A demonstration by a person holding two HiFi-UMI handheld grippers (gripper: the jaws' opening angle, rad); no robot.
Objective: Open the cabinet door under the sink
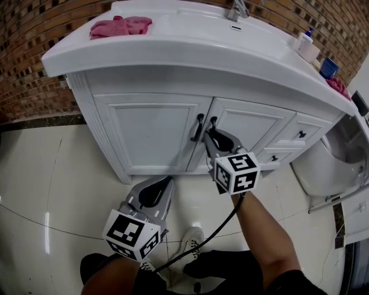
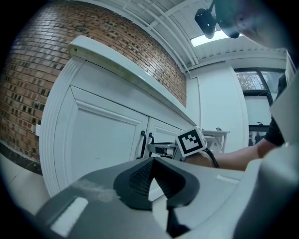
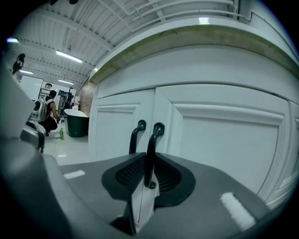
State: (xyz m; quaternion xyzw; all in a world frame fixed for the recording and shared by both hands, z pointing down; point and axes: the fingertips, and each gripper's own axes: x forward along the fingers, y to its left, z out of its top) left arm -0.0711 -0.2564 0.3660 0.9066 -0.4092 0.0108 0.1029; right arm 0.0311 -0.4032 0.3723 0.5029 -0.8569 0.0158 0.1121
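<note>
The white cabinet under the sink has two doors, the left door and the right door, both closed. Each carries a black bar handle at the middle seam. My right gripper is shut on the right door's handle, which stands upright between its pads. The left door's handle is free beside it. My left gripper hangs low in front of the left door, shut and empty, apart from the cabinet. In the left gripper view the right gripper's marker cube shows at the handles.
A pink cloth, a faucet, a bottle and a blue cup sit on the sink top. Drawers flank the right door. A white toilet bowl stands at the right. My shoes are on the glossy tile floor.
</note>
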